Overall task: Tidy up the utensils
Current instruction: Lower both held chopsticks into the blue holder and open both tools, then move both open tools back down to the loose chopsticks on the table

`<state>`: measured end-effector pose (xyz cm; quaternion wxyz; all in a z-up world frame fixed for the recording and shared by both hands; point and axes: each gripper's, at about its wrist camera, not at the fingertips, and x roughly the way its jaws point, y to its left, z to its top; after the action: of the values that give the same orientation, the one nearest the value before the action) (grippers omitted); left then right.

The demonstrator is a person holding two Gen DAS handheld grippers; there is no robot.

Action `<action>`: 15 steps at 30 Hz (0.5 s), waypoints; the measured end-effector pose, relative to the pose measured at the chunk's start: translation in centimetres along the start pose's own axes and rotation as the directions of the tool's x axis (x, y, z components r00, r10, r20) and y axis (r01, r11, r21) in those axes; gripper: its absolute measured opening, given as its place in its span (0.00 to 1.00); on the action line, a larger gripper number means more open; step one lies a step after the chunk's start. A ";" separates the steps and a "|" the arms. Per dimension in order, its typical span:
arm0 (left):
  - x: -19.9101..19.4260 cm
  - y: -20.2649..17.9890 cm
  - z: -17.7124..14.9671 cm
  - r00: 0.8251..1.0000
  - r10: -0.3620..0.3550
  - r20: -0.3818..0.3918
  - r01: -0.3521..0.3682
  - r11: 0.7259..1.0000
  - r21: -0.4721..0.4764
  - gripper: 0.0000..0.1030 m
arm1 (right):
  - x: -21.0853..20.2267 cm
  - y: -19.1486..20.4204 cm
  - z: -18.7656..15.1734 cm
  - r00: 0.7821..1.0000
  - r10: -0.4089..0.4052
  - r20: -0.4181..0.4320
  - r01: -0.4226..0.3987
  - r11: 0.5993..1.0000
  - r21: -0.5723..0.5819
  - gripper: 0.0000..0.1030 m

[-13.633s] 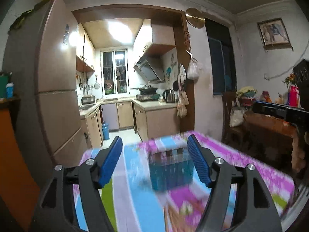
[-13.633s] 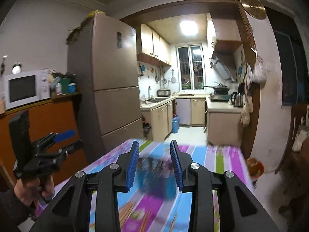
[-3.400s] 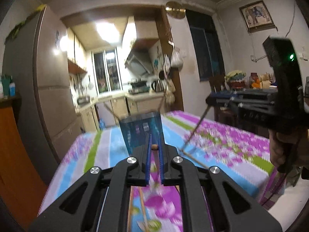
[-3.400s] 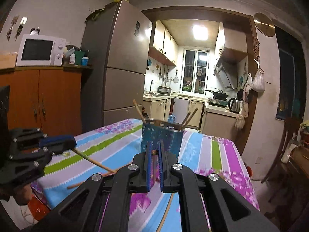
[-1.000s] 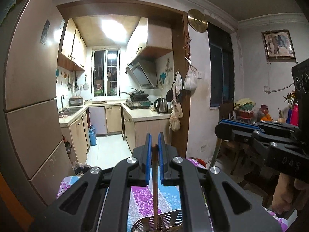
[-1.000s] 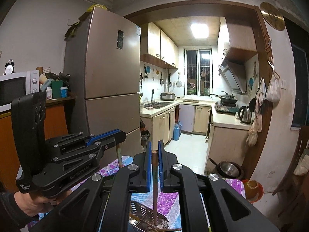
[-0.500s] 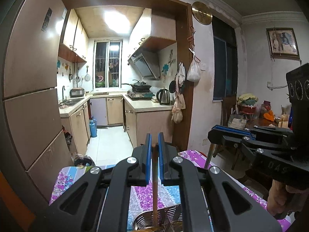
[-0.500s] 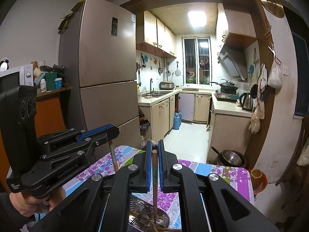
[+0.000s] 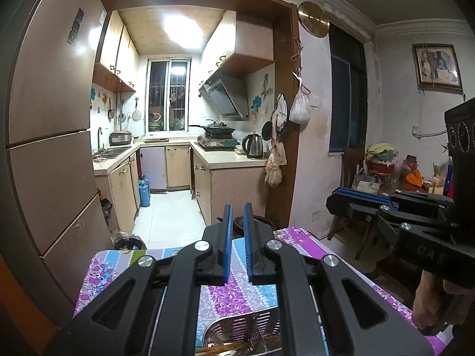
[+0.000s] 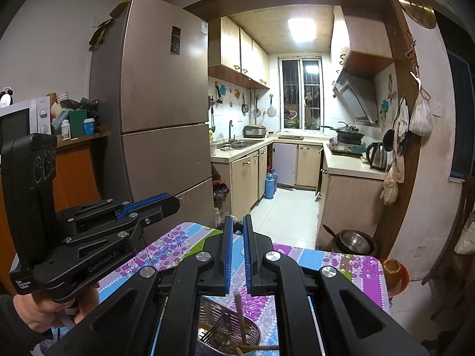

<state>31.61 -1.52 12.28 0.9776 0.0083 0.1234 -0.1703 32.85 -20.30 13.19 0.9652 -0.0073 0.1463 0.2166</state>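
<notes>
My left gripper [image 9: 236, 207] hangs over a perforated metal utensil holder [image 9: 237, 324] on the floral striped table [image 9: 104, 270]. Its jaws stand almost together, with only a thin gap and nothing in it. Brown chopsticks [image 9: 237, 347] lie across the holder's mouth. My right gripper [image 10: 236, 219] hovers above the same holder [image 10: 219, 326], its jaws just as close and bare. Below them a wooden chopstick [image 10: 240, 317] stands in the holder beside a slotted spatula [image 10: 218, 330]. Each gripper shows in the other's view: the right gripper [image 9: 331, 200] and the left gripper [image 10: 175, 203].
A tall fridge [image 10: 160, 103] stands left of the table, with a kitchen doorway behind. On the floor past the table's far edge are a steel pot [image 10: 354, 241] and an orange bowl [image 10: 393, 270]. A hand [image 10: 44, 311] grips the left handle.
Half a second ago each gripper held a chopstick upright over the holder. Both chopsticks have now left the jaws; the right one stands in the holder. Both views have dipped slightly.
</notes>
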 end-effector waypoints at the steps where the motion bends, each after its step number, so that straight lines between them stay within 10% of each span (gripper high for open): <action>1: -0.7 -0.1 0.0 1.000 -0.006 0.003 0.006 1.000 0.001 0.06 | -0.4 0.1 0.1 1.000 -0.003 0.005 0.003 1.000 0.000 0.08; 9: -13.1 0.2 -6.5 0.999 -0.047 -0.005 0.047 0.996 0.076 0.40 | -10.7 4.6 -3.6 0.994 0.011 0.109 -0.006 0.999 -0.046 0.18; 15: -18.9 1.4 -18.5 0.981 -0.045 -0.189 0.072 0.988 0.140 0.42 | -16.5 10.7 -16.4 0.998 0.059 0.036 -0.060 0.997 0.040 0.18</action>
<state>10.41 7.18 -1.10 0.9531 0.0920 0.2014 -0.2061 9.57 -18.76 2.68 0.9607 0.0206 0.1341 0.2423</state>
